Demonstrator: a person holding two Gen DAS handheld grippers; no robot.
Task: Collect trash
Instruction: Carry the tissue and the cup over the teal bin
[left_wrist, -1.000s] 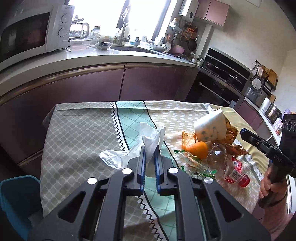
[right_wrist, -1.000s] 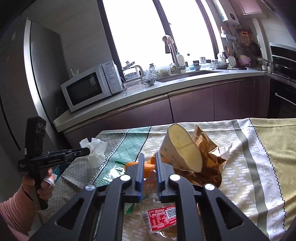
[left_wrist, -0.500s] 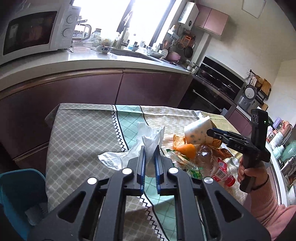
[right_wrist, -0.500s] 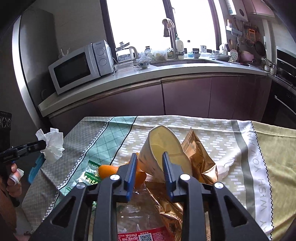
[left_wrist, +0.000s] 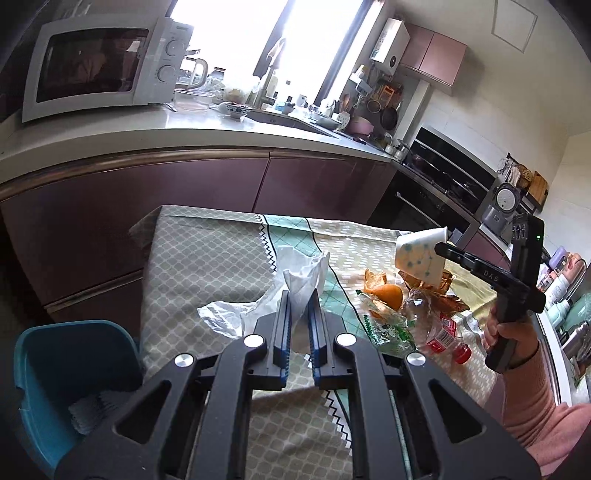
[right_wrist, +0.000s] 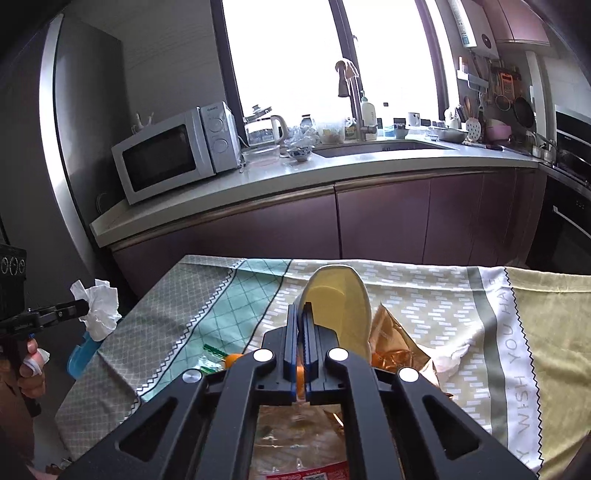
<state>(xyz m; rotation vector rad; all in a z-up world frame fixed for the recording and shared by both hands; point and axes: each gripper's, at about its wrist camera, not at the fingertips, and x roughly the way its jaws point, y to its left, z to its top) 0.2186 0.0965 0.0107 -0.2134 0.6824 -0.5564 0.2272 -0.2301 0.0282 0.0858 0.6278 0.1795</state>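
Note:
My left gripper (left_wrist: 299, 300) is shut on a crumpled white tissue (left_wrist: 303, 273). The right wrist view shows that tissue (right_wrist: 98, 306) in the left gripper (right_wrist: 80, 307), hanging past the table's left edge. My right gripper (right_wrist: 300, 314) has its jaws closing on the rim of a paper cup (right_wrist: 341, 295), and the pads pinch the cup's wall. Seen from the left, the dotted white cup (left_wrist: 419, 258) tilts in the air above the trash pile, held by the right gripper (left_wrist: 441, 249). A blue bin (left_wrist: 66, 369) stands on the floor at the table's near left corner.
On the patterned tablecloth (left_wrist: 207, 258) lie a white plastic bag (left_wrist: 229, 314), orange peel (left_wrist: 386, 293), a green wrapper (left_wrist: 388, 328), a clear bottle with a red label (left_wrist: 439, 325), a golden snack bag (right_wrist: 391, 339) and another tissue (right_wrist: 450, 358). Kitchen counters run behind.
My right gripper's jaws closed on the cup's rim and raised it off the pile. My left gripper carried the tissue back and left, away from the table's middle; the bin shows more.

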